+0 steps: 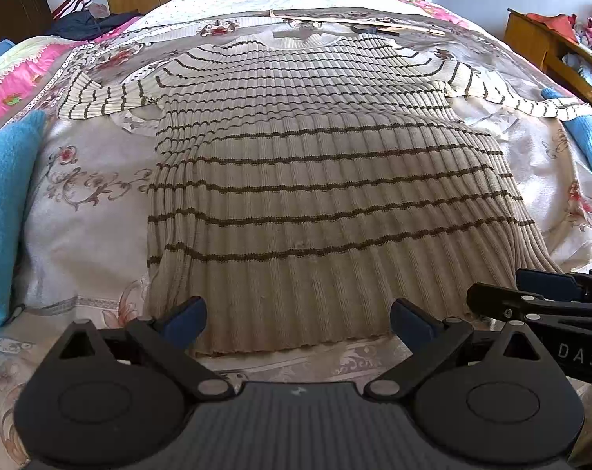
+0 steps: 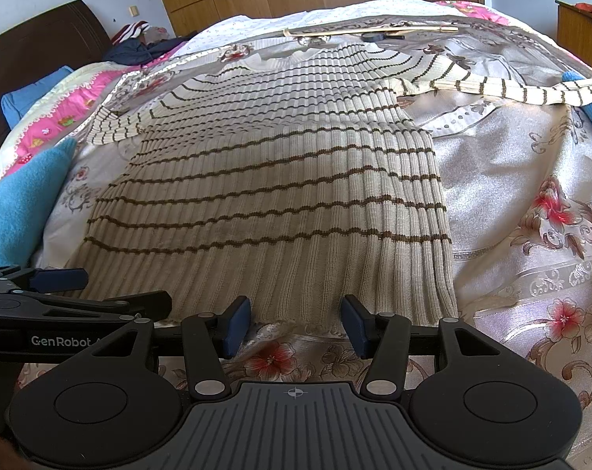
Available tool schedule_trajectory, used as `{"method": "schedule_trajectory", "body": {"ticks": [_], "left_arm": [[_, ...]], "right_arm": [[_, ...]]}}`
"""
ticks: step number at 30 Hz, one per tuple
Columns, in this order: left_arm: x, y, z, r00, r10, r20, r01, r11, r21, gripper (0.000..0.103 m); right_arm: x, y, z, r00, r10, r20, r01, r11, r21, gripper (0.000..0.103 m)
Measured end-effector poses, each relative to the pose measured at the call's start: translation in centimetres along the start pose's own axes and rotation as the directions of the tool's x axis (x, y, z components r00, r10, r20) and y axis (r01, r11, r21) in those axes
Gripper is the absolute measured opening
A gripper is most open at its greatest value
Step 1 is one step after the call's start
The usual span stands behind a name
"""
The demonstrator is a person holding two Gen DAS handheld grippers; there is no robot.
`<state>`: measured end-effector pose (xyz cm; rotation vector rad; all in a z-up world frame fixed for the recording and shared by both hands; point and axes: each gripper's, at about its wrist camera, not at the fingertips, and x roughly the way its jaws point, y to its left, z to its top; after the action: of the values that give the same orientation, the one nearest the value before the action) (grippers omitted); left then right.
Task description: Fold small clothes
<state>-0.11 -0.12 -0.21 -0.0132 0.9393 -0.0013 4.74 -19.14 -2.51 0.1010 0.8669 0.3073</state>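
Observation:
A cream ribbed sweater with thin brown stripes (image 1: 307, 164) lies flat on the bed, hem toward me, sleeves spread to both sides. It also shows in the right wrist view (image 2: 280, 196). My left gripper (image 1: 297, 319) is open, its fingers just over the hem's left part, holding nothing. My right gripper (image 2: 296, 327) is open at the hem's right part, holding nothing. The right gripper shows at the right edge of the left wrist view (image 1: 531, 297). The left gripper shows at the left edge of the right wrist view (image 2: 72, 286).
The bed has a floral cover (image 2: 531, 235). Blue cloths lie at the left (image 1: 2, 203) and right (image 1: 585, 137) edges. A wooden stick (image 1: 358, 23) and a dark round object lie beyond the collar. Dark clothes (image 1: 88, 19) sit far left. A wooden cabinet (image 1: 550, 47) stands right.

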Motion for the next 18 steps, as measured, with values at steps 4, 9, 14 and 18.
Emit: {"method": "schedule_trajectory", "body": {"ticks": [4,9,14,18], "left_arm": [[0.05,-0.08,-0.09,1.0,-0.002,0.0,0.002,1.0,-0.002,0.103],[0.07,-0.12,-0.16,1.0,-0.006,-0.003,0.006,1.0,-0.004,0.103],[0.07,-0.13,-0.16,1.0,-0.006,-0.002,0.006,1.0,-0.005,0.103],[0.07,-0.13,-0.14,1.0,-0.006,-0.002,0.006,1.0,-0.005,0.103]], "right_arm": [[0.0,-0.01,-0.01,1.0,0.0,0.0,0.0,1.0,0.0,0.051],[0.0,-0.01,-0.01,1.0,0.0,0.0,0.0,1.0,0.0,0.052],[-0.03,0.0,-0.01,1.0,-0.001,-0.001,0.001,1.0,0.0,0.052],[-0.04,-0.01,-0.01,1.0,-0.001,-0.001,0.001,1.0,0.0,0.052]]}}
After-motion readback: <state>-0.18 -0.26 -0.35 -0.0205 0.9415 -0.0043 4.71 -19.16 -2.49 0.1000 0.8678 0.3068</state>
